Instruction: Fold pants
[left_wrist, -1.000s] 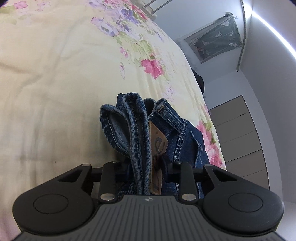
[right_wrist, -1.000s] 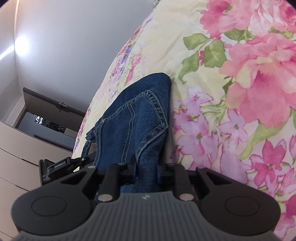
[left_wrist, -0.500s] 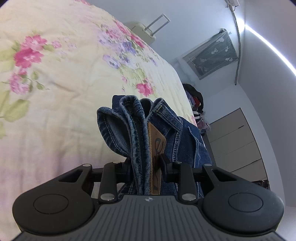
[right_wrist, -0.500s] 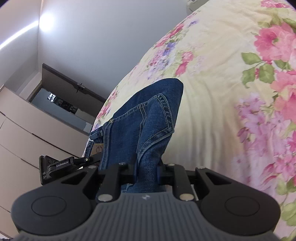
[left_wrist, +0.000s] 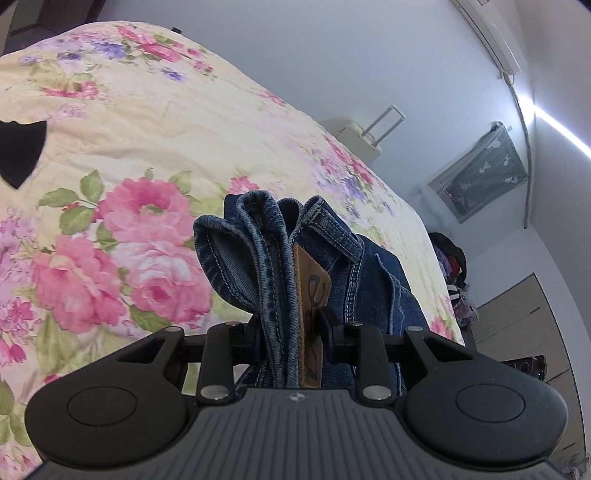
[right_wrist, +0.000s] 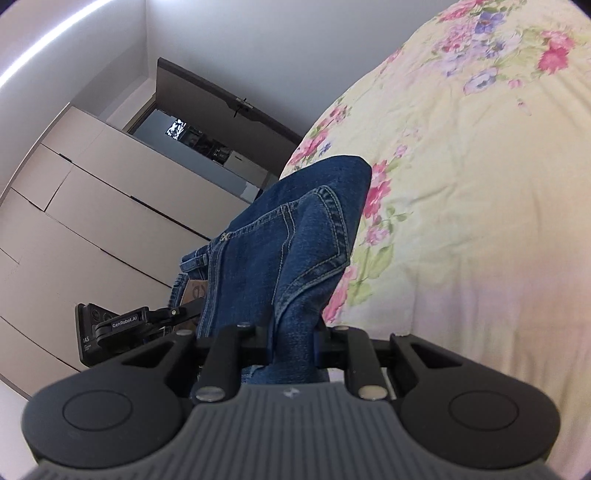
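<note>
The blue denim pants (left_wrist: 258, 251) hang folded between both grippers, lifted above the floral bedspread (left_wrist: 122, 122). My left gripper (left_wrist: 291, 332) is shut on a thick bunch of the waistband, with the tan leather patch (left_wrist: 312, 295) pinched against the right pad. In the right wrist view my right gripper (right_wrist: 291, 336) is shut on another edge of the pants (right_wrist: 295, 236), near the back pocket. The left gripper (right_wrist: 122, 325) shows there at the lower left, holding the far end of the waistband.
The bedspread (right_wrist: 480, 203) fills the right side. A black cloth (left_wrist: 18, 147) lies at its left edge. Beige wardrobe doors (right_wrist: 92, 206) and a dark doorway (right_wrist: 207, 122) stand left. A white suitcase (left_wrist: 358, 136) and a clothes pile (left_wrist: 450, 269) sit past the bed.
Both grippers have risen and tilted up with the pants held. More of the walls, wardrobe and far end of the bed has come into view. The grips look unchanged.
</note>
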